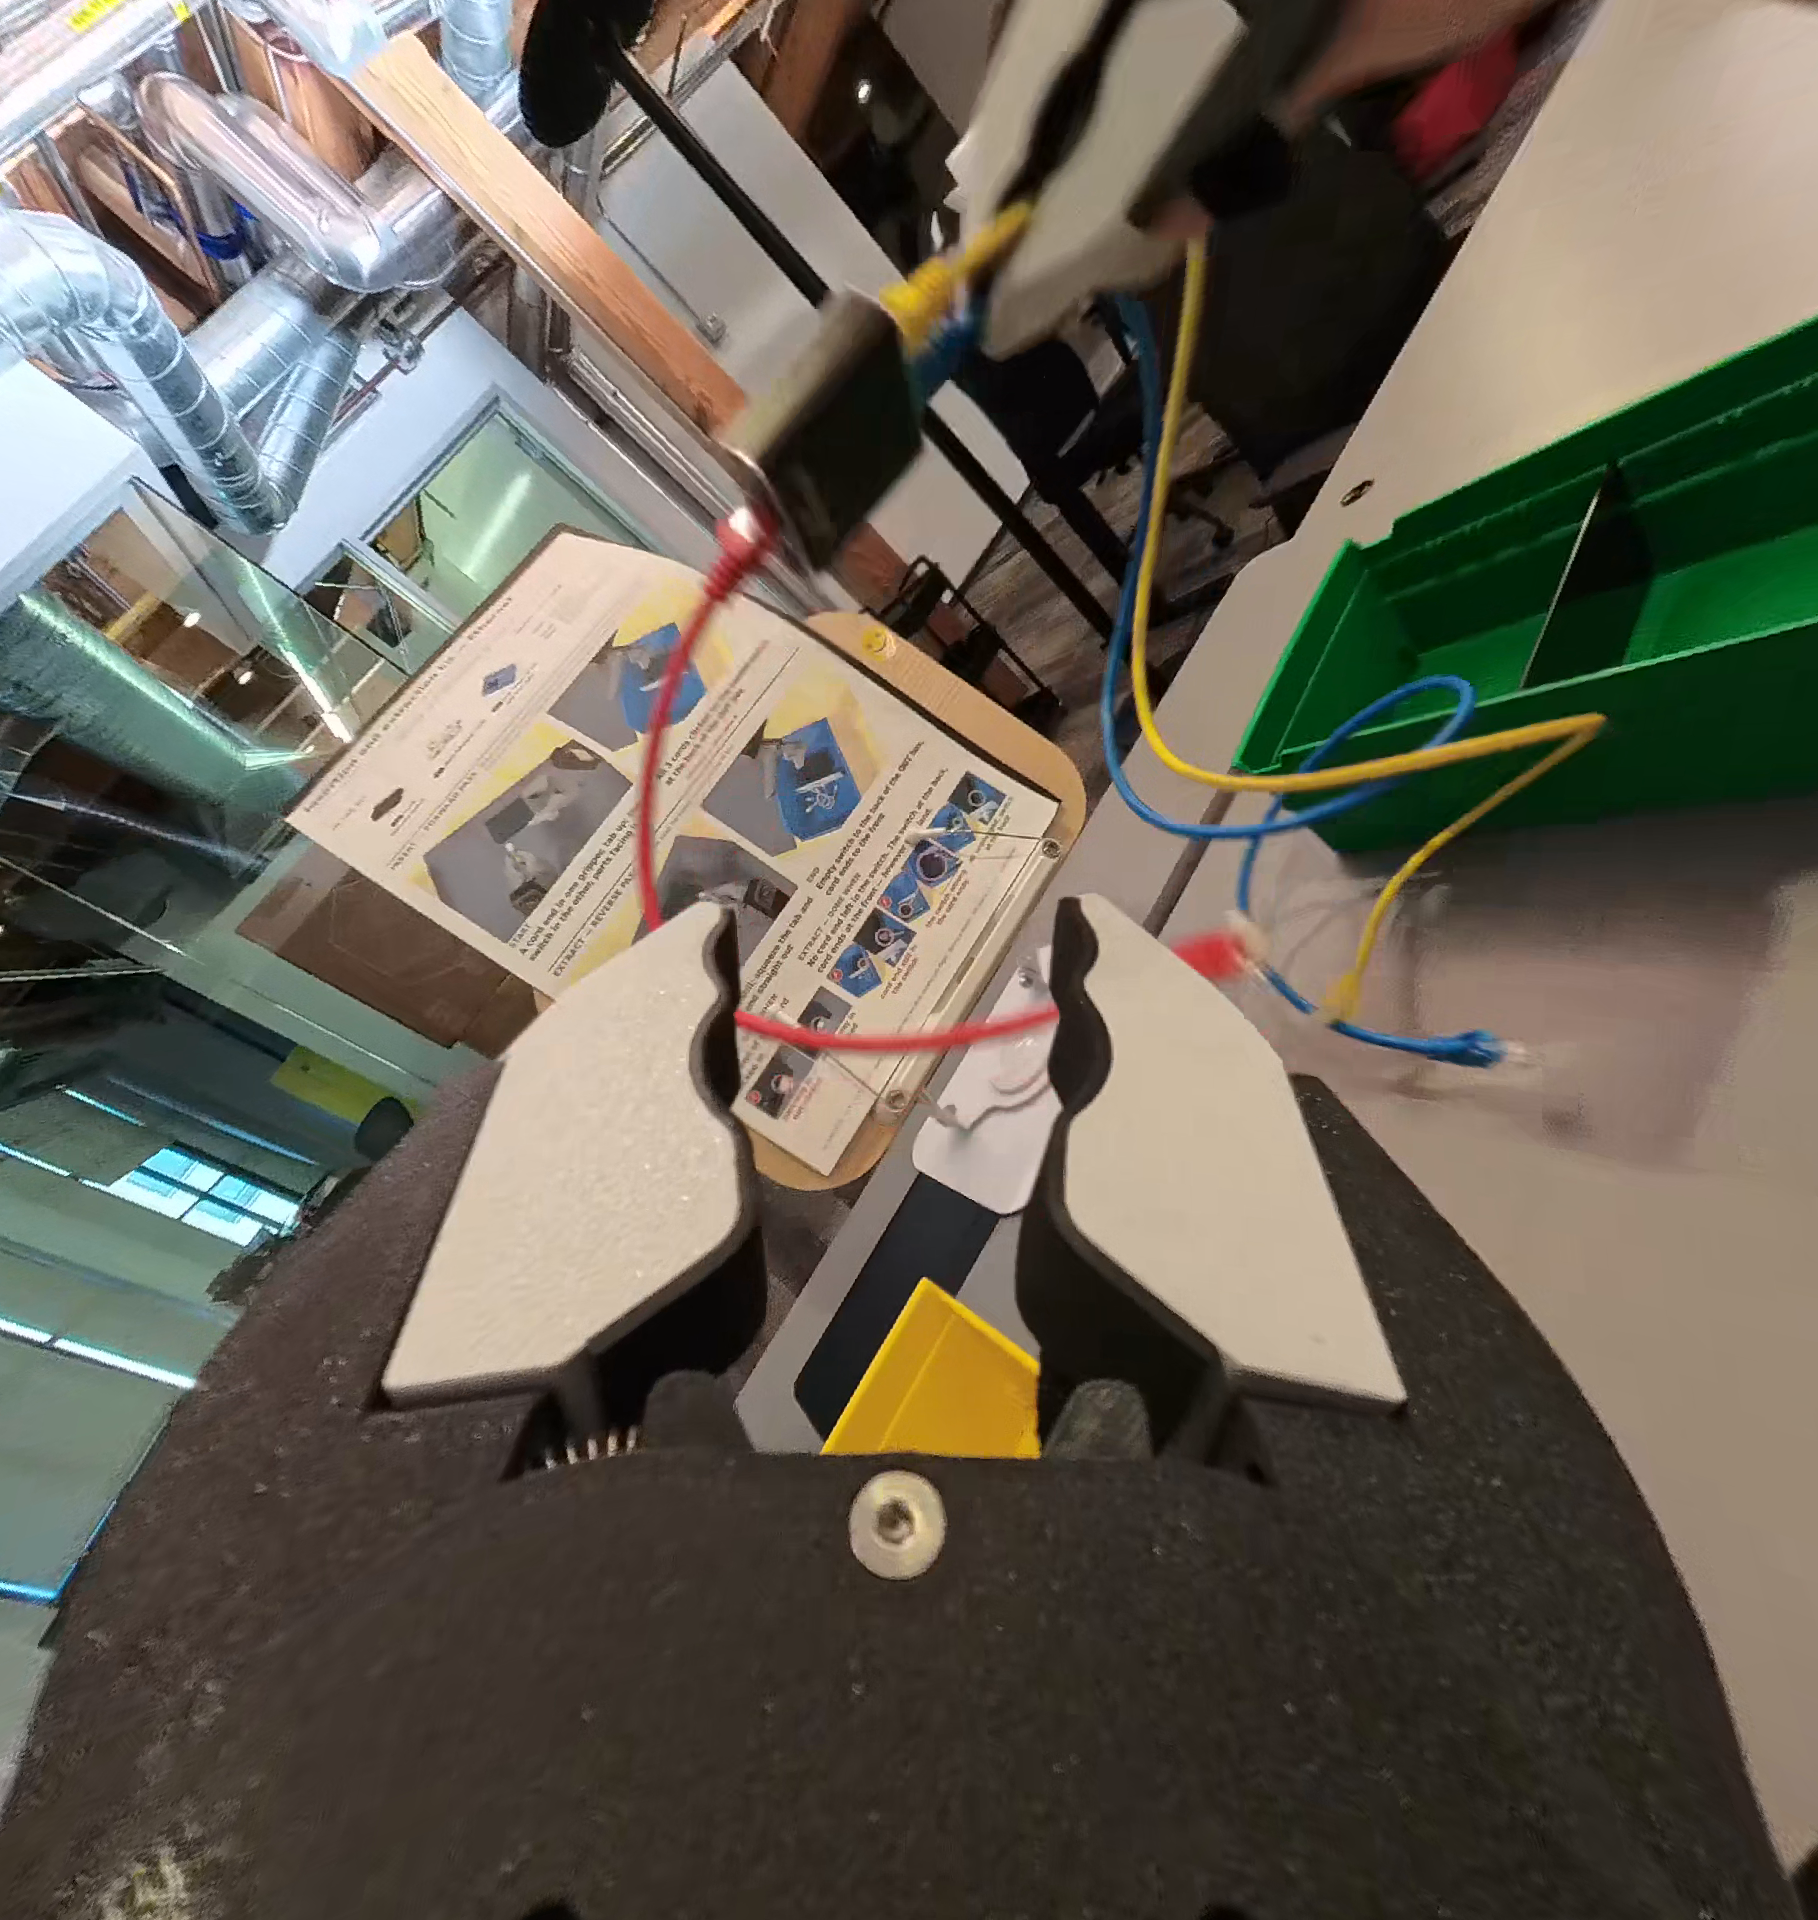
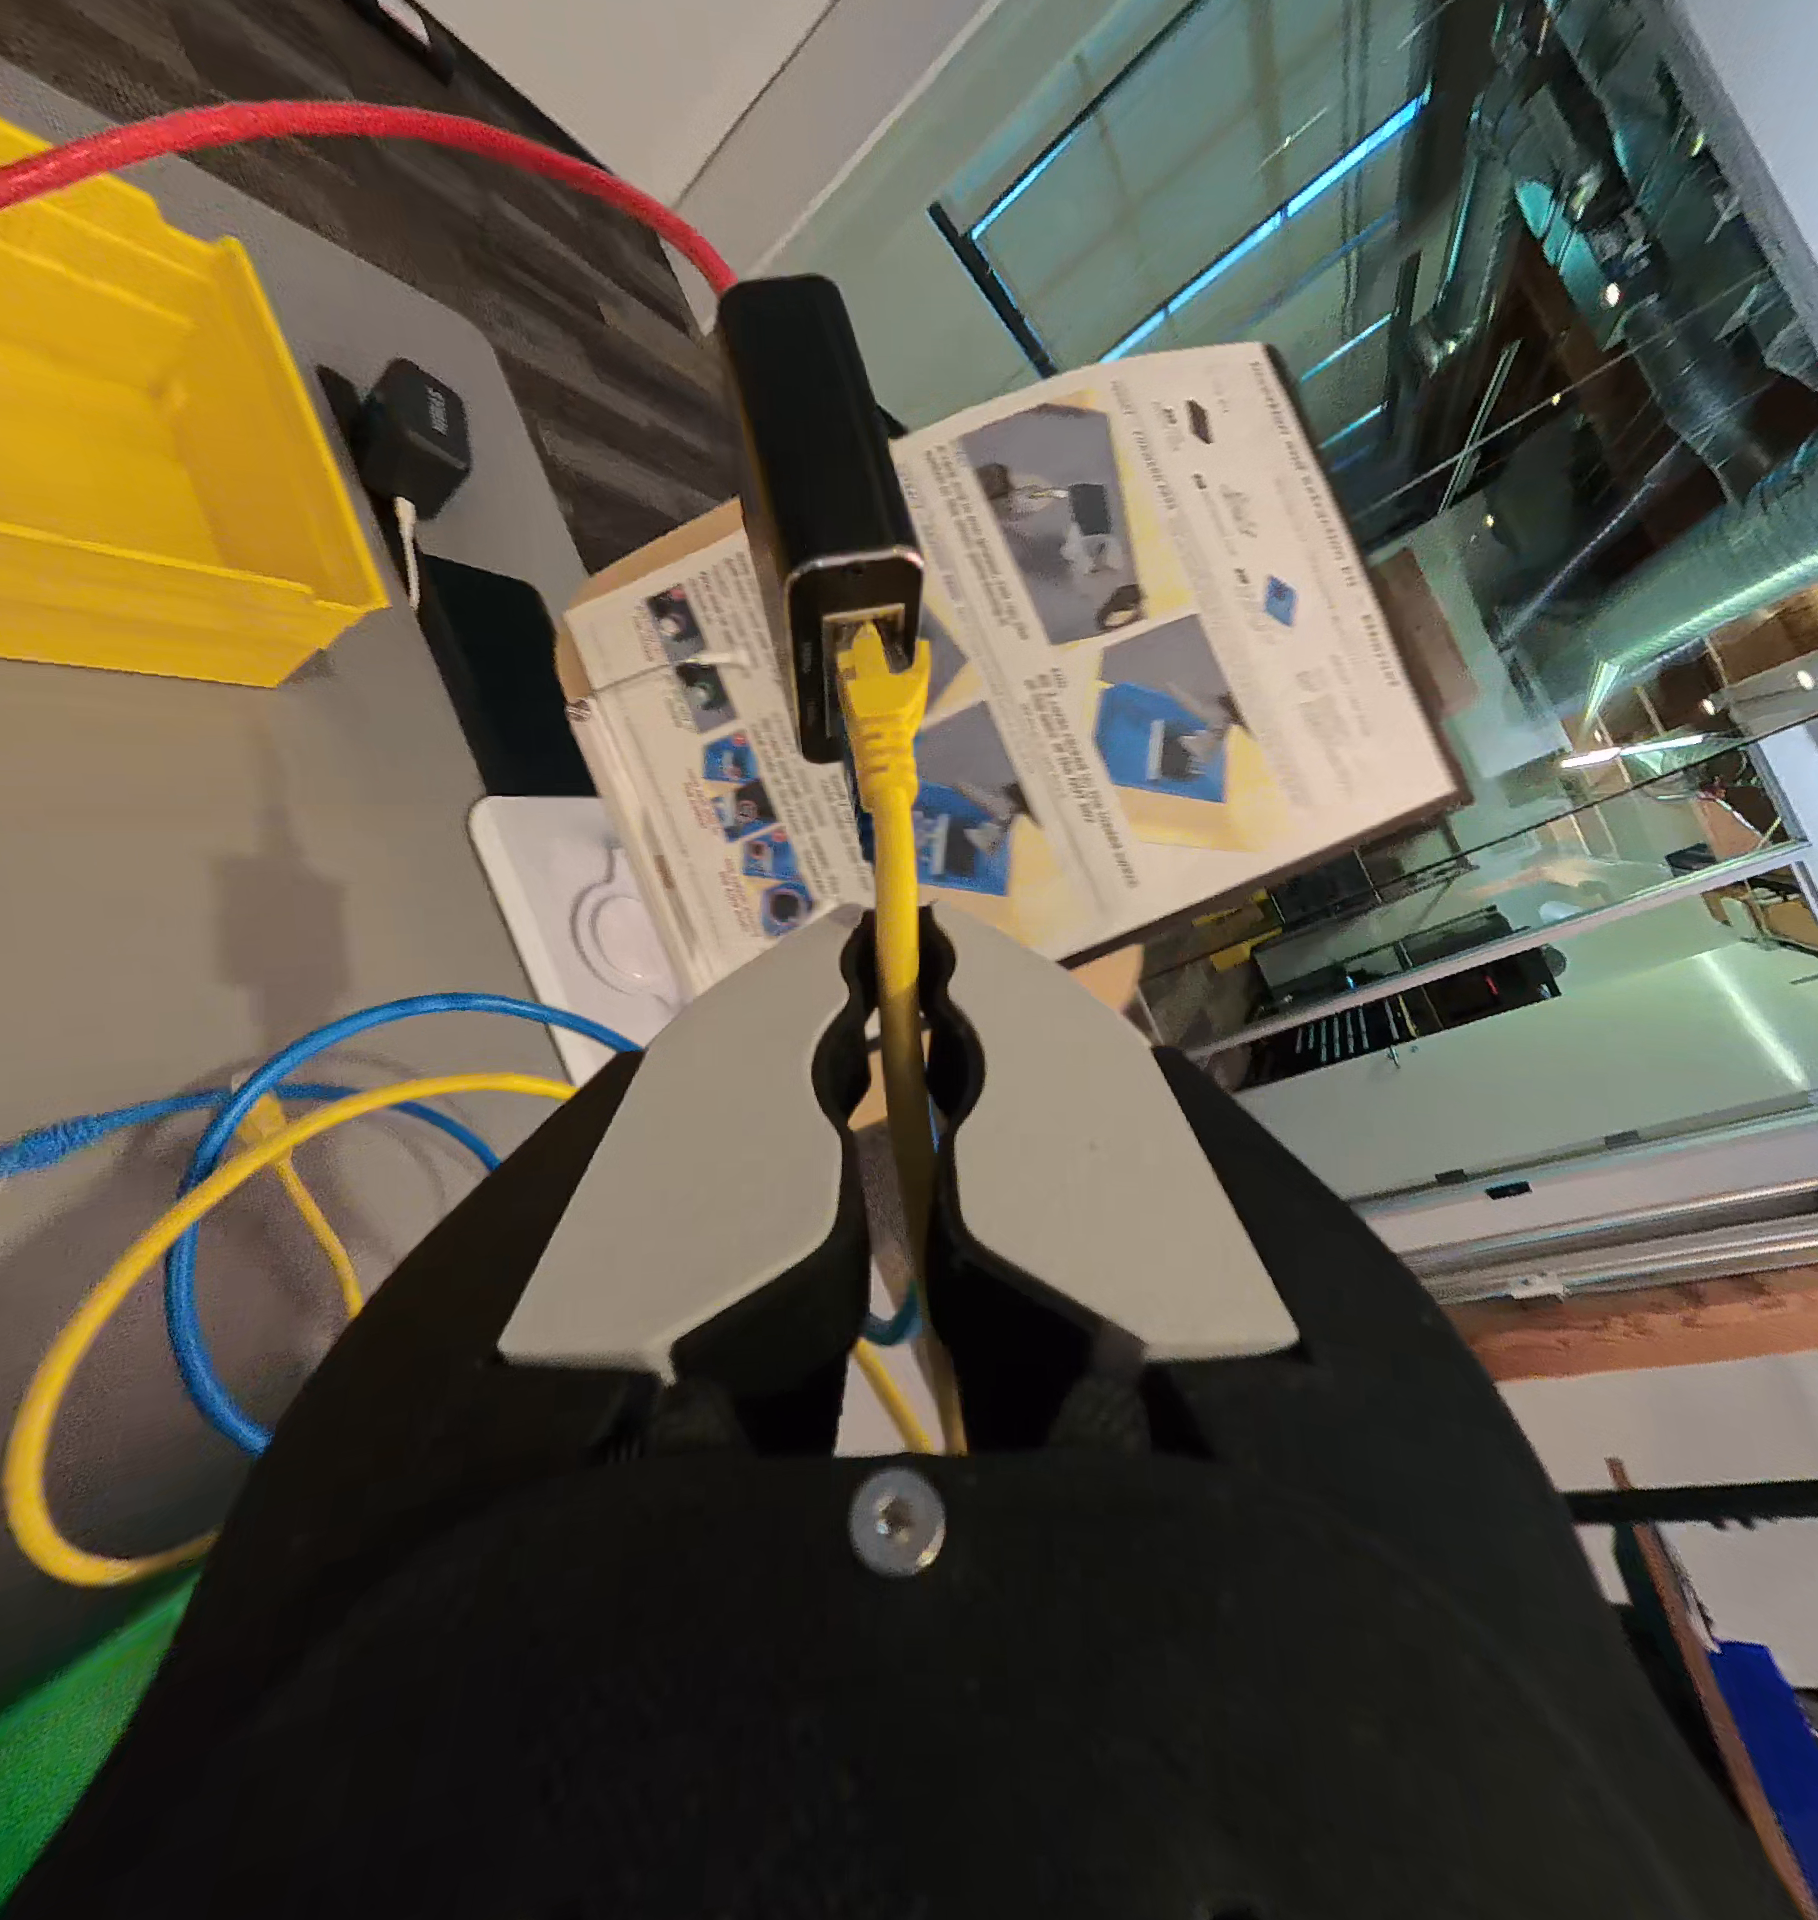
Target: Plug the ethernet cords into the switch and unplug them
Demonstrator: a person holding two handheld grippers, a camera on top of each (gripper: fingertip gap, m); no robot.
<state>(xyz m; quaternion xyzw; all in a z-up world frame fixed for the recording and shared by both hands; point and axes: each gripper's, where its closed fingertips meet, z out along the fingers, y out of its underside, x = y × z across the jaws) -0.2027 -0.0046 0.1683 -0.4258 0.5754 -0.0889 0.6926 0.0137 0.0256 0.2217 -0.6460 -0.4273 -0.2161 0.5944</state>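
Your right gripper [image 2: 897,935] clamps yellow cord [image 2: 892,831], pads pressed on it just behind plug seated in black switch [image 2: 817,457]. Switch hangs in air off that cord, above grey table [image 2: 157,831]. Your left gripper [image 1: 889,966] gapes wide; red cord [image 1: 884,1032] crosses between its fingers, untouched. Blue cord [image 1: 1128,582] trails down beside green bin [image 1: 1715,623].

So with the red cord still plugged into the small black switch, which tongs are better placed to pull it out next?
Probably the left tongs: they stand open with the thin red ethernet cord crossing between them, untouched. The right tongs are shut on the yellow ethernet cord, whose plug sits in the small black box-shaped switch, so they look occupied.
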